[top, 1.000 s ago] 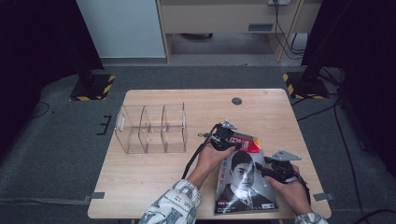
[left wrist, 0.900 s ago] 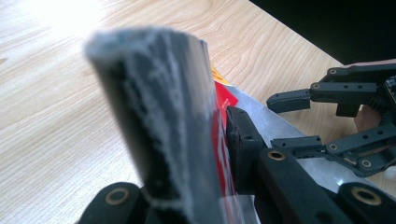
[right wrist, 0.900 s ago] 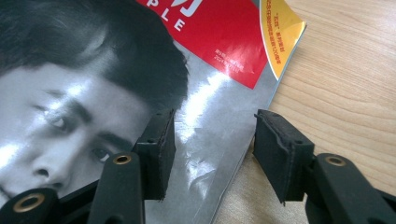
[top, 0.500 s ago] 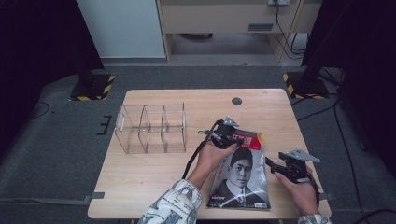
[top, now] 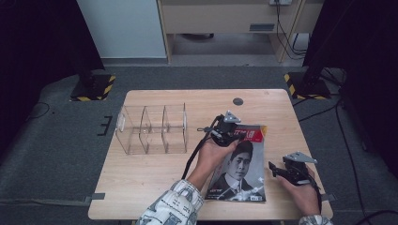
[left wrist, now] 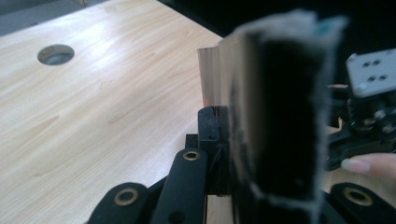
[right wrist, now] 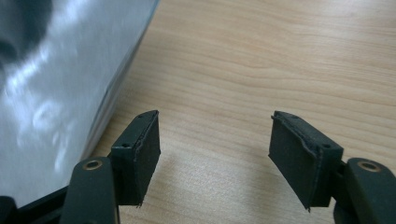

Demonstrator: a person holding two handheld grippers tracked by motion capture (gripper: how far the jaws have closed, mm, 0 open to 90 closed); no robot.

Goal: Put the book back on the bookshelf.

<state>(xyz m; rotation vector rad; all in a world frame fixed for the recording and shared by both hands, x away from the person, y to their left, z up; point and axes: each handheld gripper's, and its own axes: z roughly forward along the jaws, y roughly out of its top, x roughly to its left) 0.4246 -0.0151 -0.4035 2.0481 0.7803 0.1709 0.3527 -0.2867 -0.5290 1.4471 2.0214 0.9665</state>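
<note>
A person sits at a light wooden table (top: 155,183) with a hand-held gripper in each hand. A magazine (top: 244,173) with a black-and-white portrait of a man on its cover lies on the table's near right part, with its far edge raised off the wood. The left gripper (top: 228,132) is clamped tight on that far edge, near the red title strip; in the left gripper view the magazine's page edges (left wrist: 219,70) stand upright between the closed jaws, blurred by closeness.

The right gripper (top: 277,169) rests on the table just to the right of the magazine, apart from it, near its lower right corner. Its jaws have just been opening and now stand wide, with nothing between them; the right gripper view shows bare wood between the pads (right wrist: 144,154) and the glossy cover (right wrist: 56,93) off to one side.

To the left of the magazine, well apart from it, stands a clear acrylic organiser (top: 152,129) with several upright dividers. Beyond the magazine, near the table's far edge, is a round cable hole (top: 238,101).
</note>
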